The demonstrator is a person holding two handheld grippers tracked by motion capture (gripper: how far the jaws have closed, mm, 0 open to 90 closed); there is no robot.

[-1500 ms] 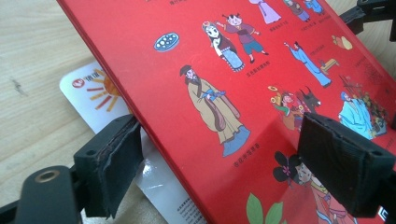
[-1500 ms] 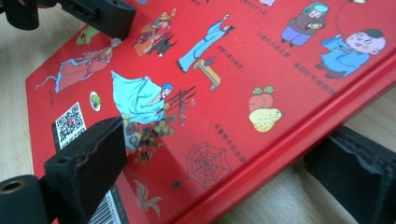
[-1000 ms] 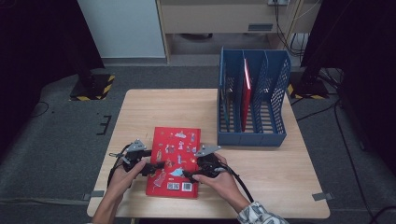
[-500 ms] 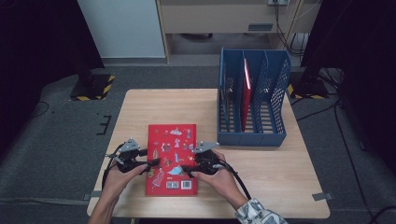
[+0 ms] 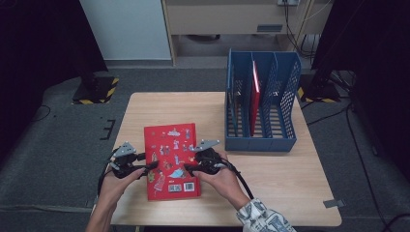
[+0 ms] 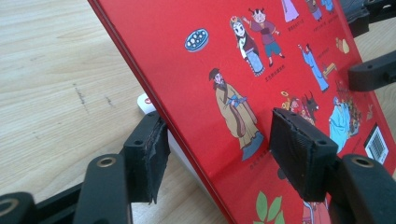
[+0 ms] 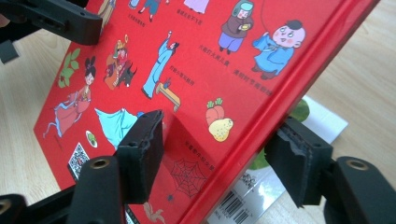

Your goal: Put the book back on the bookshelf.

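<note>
We find the red book near the front edge of the wooden tabletop, its illustrated cover facing up and its long edges raised clear of the wood, as both gripper views show. A second printed booklet, white with a barcode, lies flat beneath it. The left gripper straddles the book's left edge: one pad sits under the cover's edge, the other stands over the printed face, and a gap remains on the upper side, so the jaws are apart and not yet pressing; they have just been closing with the book between them. The right gripper straddles the right edge in the same manner, one pad over the cover, the other below and outside the edge, jaws apart, likewise just closing around the book. Each gripper is held in a hand entering from the near side. Farther back and to the right stands a blue file rack, with another red book upright in a middle compartment, well apart from the work.
</note>
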